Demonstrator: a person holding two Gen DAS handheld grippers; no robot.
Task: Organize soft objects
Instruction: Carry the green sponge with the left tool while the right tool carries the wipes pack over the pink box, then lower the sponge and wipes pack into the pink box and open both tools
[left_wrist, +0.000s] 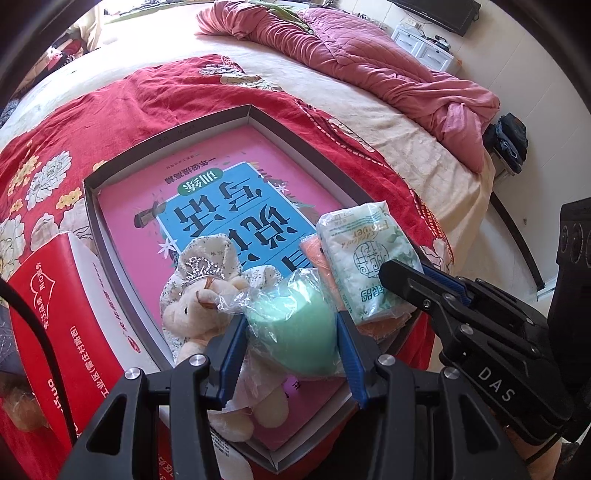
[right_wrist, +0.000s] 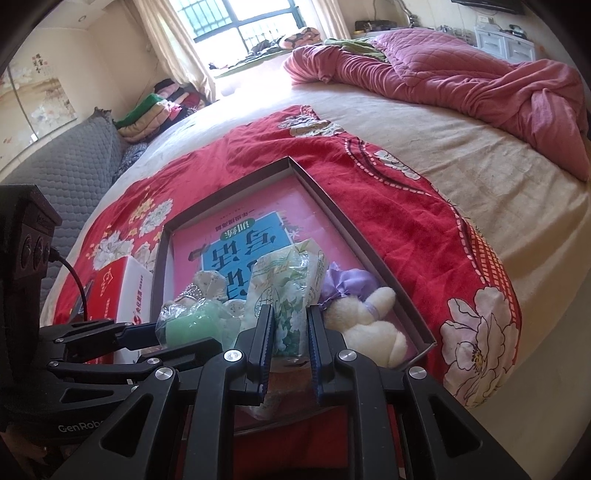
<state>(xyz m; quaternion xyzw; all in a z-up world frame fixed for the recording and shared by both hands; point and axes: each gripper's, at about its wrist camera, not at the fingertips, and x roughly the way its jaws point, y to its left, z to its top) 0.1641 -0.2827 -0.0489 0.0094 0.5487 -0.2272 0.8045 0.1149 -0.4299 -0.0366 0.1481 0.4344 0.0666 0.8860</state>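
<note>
Left gripper (left_wrist: 291, 347) is clamped on the green sponge (left_wrist: 295, 328) in its clear bag, held over the near end of the shallow box (left_wrist: 288, 129). We see the right gripper (right_wrist: 290, 347) pinched on the tissue pack (right_wrist: 288, 291), also low over the near end, just right of the sponge. Two plush toys sit in the box: the tiara bear (left_wrist: 199, 295) on the near left and the purple-dressed bear (right_wrist: 369, 325) on the near right. A red carton (left_wrist: 66, 325) stands left of the box, outside it.

Risks, as we judge them: the loose bag film could slip between the pads and drop the sponge onto the tiara bear; both grippers are crowded close, so releasing either could knock the other's item; the near end is piling up and things could roll over the low wall.
</note>
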